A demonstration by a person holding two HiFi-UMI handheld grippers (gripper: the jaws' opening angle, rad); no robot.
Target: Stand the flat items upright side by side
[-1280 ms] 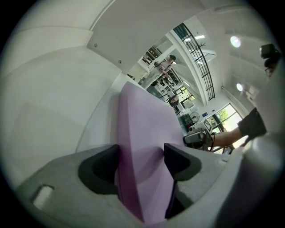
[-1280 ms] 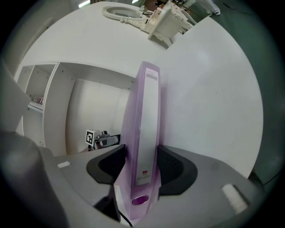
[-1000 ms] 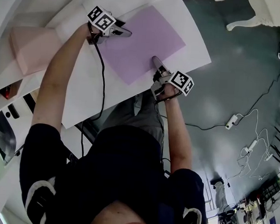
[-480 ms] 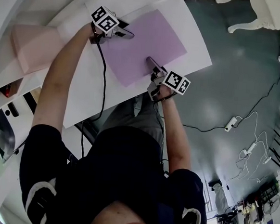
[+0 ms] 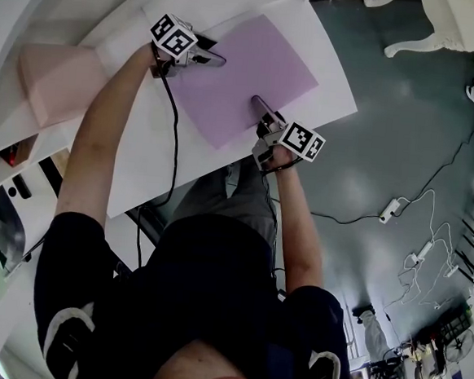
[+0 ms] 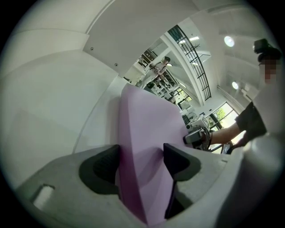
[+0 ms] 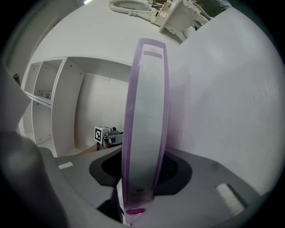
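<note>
A purple flat folder (image 5: pixel 242 66) shows its broad face to the head view on the white table (image 5: pixel 142 153). My left gripper (image 5: pixel 218 60) holds its far left edge, and in the left gripper view the folder (image 6: pixel 142 147) fills the gap between both pads. My right gripper (image 5: pixel 260 106) is at the near edge. Its jaws have just been closing, and the folder's grey, purple-rimmed spine (image 7: pixel 144 129) stands between them, pressed by the pads. A pale pink flat item (image 5: pixel 58 80) lies at the table's left, by the shelving.
White shelf compartments (image 7: pixel 49 98) stand behind the table on the left. The table's right edge (image 5: pixel 341 111) drops to a dark floor with cables and a power strip (image 5: pixel 392 207). The person's legs are under the near table edge.
The right gripper has rolled a little and its fingers have shifted slightly along the folder's near edge. The left gripper and the pink item have stayed put.
</note>
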